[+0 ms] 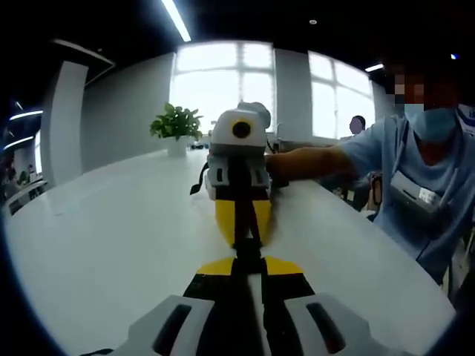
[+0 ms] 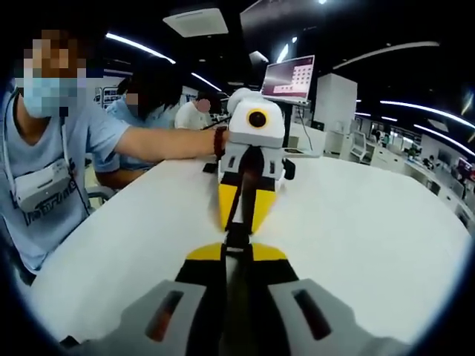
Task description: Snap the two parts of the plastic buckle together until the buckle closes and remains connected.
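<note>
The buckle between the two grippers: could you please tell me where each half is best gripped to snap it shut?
Hold each half of the buckle by its rear end, coming from opposite ends. It lies in line between the left gripper and right gripper, facing tip to tip, so mating ends should stay free.

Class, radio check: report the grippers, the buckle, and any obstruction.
Left gripper and right gripper shut, tip to tip, each clamping an end. Buckle a dark strip between them; latch cannot tell. White table, nothing blocking.

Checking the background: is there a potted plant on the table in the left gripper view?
Yes, a green potted plant stands on the white table near the window.
</note>
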`<state>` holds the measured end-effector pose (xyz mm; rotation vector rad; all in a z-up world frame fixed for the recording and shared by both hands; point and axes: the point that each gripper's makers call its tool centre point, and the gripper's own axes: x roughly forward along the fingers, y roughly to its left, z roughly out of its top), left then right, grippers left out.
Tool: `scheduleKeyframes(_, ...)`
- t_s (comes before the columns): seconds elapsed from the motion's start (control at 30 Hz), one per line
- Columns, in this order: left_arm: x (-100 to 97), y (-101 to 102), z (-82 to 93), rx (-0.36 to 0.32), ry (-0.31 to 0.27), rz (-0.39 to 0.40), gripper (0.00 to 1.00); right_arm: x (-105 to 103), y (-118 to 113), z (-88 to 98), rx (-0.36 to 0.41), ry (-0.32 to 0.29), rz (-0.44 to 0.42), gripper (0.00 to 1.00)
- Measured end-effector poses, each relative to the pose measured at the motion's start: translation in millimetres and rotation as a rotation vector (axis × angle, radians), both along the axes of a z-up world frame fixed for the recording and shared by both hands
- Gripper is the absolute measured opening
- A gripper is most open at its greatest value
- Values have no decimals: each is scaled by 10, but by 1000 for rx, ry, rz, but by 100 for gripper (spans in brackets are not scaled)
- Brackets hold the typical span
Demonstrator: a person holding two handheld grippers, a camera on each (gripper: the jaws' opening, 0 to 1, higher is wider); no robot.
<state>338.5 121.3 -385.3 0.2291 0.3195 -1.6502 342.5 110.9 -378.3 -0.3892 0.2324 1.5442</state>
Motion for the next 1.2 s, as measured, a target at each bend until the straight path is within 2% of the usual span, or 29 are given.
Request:
scheduleKeyframes(0.23,-7,4,13,3,11,6,10,-32,12,-4,7,6,-14,8)
scheduleKeyframes(0.53,-22,4,6,1,9,8,10,-21,5,8,7,-17,-25,9)
scheduleKeyframes(1.2,-62,-4,1,-6,-3,10,11,-62,6,8,14,2,-49,11)
